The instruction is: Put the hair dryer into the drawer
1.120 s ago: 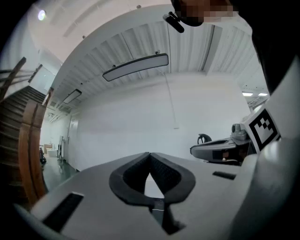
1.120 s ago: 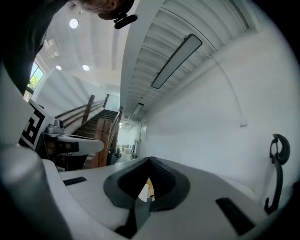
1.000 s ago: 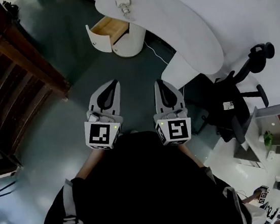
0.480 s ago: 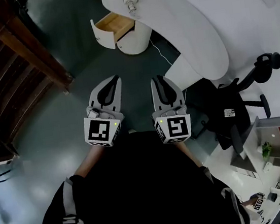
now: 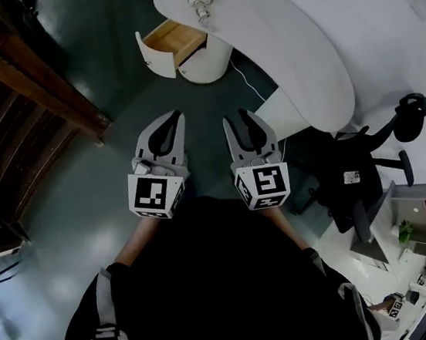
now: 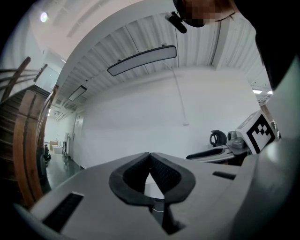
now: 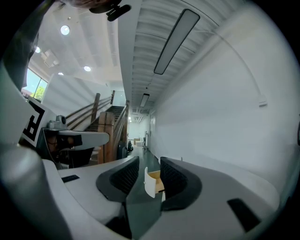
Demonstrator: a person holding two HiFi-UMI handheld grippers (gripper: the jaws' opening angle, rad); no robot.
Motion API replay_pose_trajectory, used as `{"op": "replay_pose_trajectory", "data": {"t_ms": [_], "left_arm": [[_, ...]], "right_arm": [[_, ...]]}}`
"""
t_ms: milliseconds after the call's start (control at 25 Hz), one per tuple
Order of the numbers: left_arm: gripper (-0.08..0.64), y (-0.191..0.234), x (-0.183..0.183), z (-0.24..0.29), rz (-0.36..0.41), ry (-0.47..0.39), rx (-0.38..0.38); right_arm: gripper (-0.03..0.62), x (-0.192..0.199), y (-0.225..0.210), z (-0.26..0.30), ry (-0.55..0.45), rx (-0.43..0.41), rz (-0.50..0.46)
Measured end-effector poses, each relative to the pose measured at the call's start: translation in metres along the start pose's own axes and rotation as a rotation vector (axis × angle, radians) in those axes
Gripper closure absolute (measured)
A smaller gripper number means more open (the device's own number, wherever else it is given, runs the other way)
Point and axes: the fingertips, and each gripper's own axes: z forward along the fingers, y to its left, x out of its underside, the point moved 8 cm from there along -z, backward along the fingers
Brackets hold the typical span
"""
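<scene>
Hair dryer (image 5: 202, 7) on table (image 5: 292, 61) at far rounded end, open drawer (image 5: 167, 42) just below edge. Both tools well short, dryer straight ahead. Right tool (image 5: 238, 117) likely nearer: jaws just opening, partly apart, empty. Left tool (image 5: 175, 116) closed, empty. Dryer axis too small to tell.

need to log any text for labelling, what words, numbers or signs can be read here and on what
No readable words or numbers in any view.
Left cube and right cube: black-and-white square markers, patterns only, no letters.
White tag on the chair: too small to read.
</scene>
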Motion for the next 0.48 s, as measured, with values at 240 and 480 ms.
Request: {"op": "replay_pose_trajectory", "data": {"t_ms": [240, 480], "left_arm": [[0.552, 0.04, 0.008, 0.047, -0.018, 0.023, 0.008], [0.552, 0.082, 0.015, 0.095, -0.051, 0.084, 0.03]], "right_arm": [[0.425, 0.003, -0.017, 0.062, 0.052, 0.004, 0.017], [0.414, -0.002, -0.034, 0.123, 0.085, 0.03, 0.033]]}}
